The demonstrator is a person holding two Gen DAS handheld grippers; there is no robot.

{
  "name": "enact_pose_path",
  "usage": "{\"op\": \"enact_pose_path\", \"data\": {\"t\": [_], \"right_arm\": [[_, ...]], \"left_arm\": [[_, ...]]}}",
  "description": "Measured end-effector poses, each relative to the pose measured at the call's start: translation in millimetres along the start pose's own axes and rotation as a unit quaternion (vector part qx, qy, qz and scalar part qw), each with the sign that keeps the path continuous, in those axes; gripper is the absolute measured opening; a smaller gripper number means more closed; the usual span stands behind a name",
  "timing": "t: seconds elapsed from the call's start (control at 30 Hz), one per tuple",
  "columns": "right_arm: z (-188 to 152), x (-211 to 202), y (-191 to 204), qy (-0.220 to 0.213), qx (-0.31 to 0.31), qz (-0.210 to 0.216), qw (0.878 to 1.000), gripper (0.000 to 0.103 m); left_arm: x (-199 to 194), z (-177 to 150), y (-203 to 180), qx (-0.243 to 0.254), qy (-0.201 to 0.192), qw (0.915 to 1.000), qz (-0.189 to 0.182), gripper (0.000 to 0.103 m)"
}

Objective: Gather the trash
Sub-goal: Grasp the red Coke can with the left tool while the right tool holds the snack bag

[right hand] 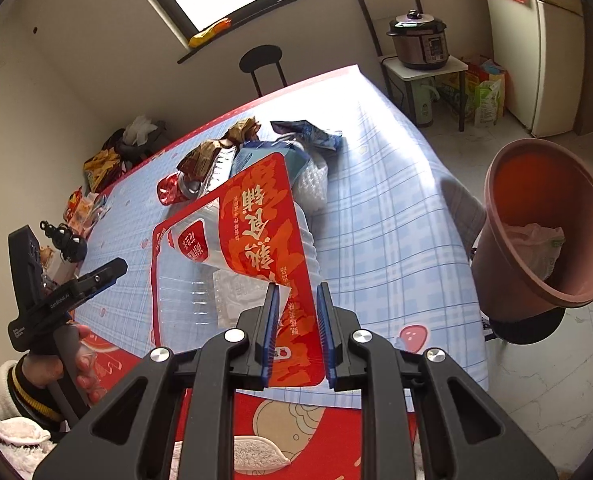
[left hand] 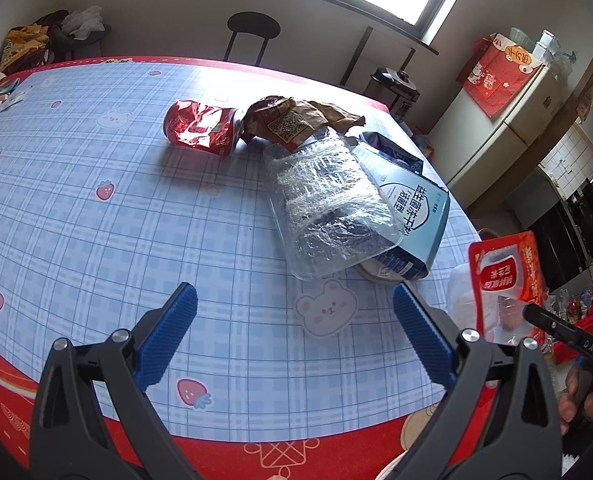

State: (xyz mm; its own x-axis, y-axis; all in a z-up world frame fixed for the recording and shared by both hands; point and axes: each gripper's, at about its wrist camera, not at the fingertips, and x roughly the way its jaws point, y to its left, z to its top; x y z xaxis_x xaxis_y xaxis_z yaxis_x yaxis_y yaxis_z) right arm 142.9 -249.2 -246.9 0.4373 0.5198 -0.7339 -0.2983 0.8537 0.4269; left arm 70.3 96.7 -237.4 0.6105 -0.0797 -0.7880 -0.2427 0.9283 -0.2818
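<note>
My right gripper (right hand: pixel 296 292) is shut on a red and clear food pouch (right hand: pixel 256 232) and holds it up above the table's near edge; the pouch also shows in the left wrist view (left hand: pixel 504 280). My left gripper (left hand: pixel 294 296) is open and empty, low over the checked tablecloth (left hand: pixel 96 152). Ahead of it lie a clear plastic tray (left hand: pixel 328 208) on a blue-white packet (left hand: pixel 412 212), a crumpled brown wrapper (left hand: pixel 288 120) and a crushed red can (left hand: pixel 200 126). A brown bin (right hand: pixel 544 224) with white rubbish inside stands right of the table.
A black stool (left hand: pixel 252 32) stands behind the table. A pressure cooker (right hand: pixel 416 40) sits on a small side table by a fridge (left hand: pixel 508 120). Bags and clutter lie at the table's far left (left hand: pixel 28 46). The left gripper shows in the right wrist view (right hand: pixel 108 272).
</note>
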Motion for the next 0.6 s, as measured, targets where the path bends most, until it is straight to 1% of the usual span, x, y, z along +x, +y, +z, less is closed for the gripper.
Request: {"op": "enact_pose_path", "data": {"t": [0.1, 0.2, 0.27, 0.3, 0.33, 0.37, 0.43, 0.5, 0.6], "right_arm": [[3.9, -9.6, -7.6, -0.015, 0.014, -0.007, 1.0, 0.02], [7.4, -14.4, -13.6, -0.022, 0.024, -0.015, 0.999, 0.02], [8.0, -16.6, -16.6, -0.024, 0.028, -0.021, 0.999, 0.02], [8.2, -17.2, -17.9, -0.024, 0.029, -0.024, 0.999, 0.02], [8.0, -17.6, -19.3, -0.023, 0.031, -0.027, 0.999, 0.02], [7.1, -17.8, -20.8, -0.022, 0.032, -0.031, 0.999, 0.02], [6.4, -18.4, -23.4, -0.02, 0.036, -0.04, 0.998, 0.02], [6.6, -18.7, -26.6, -0.019, 0.04, -0.048, 0.998, 0.02], [8.4, -17.8, -31.9, -0.015, 0.046, -0.062, 0.997, 0.02]], "left_arm": [[2.0, 9.8, 7.2, -0.011, -0.006, 0.9999, 0.003, 0.096], [5.0, 27.1, 26.0, -0.036, -0.021, 0.9991, 0.011, 0.095], [10.3, 41.5, 45.8, -0.068, -0.03, 0.9972, 0.01, 0.084], [15.6, 48.9, 58.2, -0.089, -0.029, 0.9956, 0.007, 0.074], [22.5, 55.9, 71.6, -0.116, -0.024, 0.9929, 0.007, 0.069], [30.1, 62.5, 85.9, -0.148, -0.02, 0.9888, 0.005, 0.068], [45.2, 75.0, 109.7, -0.198, -0.018, 0.9799, -0.008, 0.06], [60.0, 86.6, 124.1, -0.226, -0.018, 0.974, -0.006, 0.055], [83.8, 99.2, 134.4, -0.257, -0.017, 0.966, -0.026, 0.055]]}}
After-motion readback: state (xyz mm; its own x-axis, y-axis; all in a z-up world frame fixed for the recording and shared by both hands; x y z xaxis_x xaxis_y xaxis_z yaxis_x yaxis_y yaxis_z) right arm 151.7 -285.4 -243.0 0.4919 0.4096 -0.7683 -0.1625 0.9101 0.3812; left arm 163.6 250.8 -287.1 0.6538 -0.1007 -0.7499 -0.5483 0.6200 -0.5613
